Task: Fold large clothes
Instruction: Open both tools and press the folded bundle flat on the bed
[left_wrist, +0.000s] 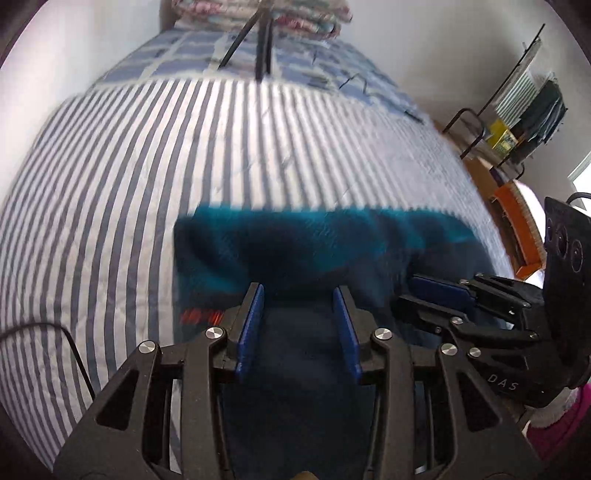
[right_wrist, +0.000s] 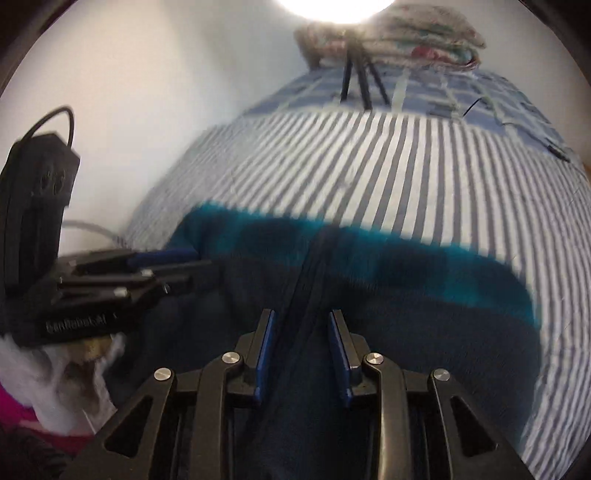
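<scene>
A large garment, dark navy with a teal band (left_wrist: 314, 240), lies on the striped bedspread (left_wrist: 129, 184). It also shows in the right wrist view (right_wrist: 406, 280), with a dark seam or zip running down its middle. My left gripper (left_wrist: 299, 291) is open just above the navy cloth, nothing between its blue pads. My right gripper (right_wrist: 301, 315) is open over the seam, holding nothing. Each gripper shows in the other's view, the right one (left_wrist: 424, 291) and the left one (right_wrist: 177, 258), side by side near the garment's near edge.
A tripod (left_wrist: 258, 48) stands on the blue checked cover at the far end of the bed, before a pile of folded quilts (right_wrist: 406, 37). A clothes rack and shelf with boxes (left_wrist: 517, 122) stand right of the bed. A white wall lies left.
</scene>
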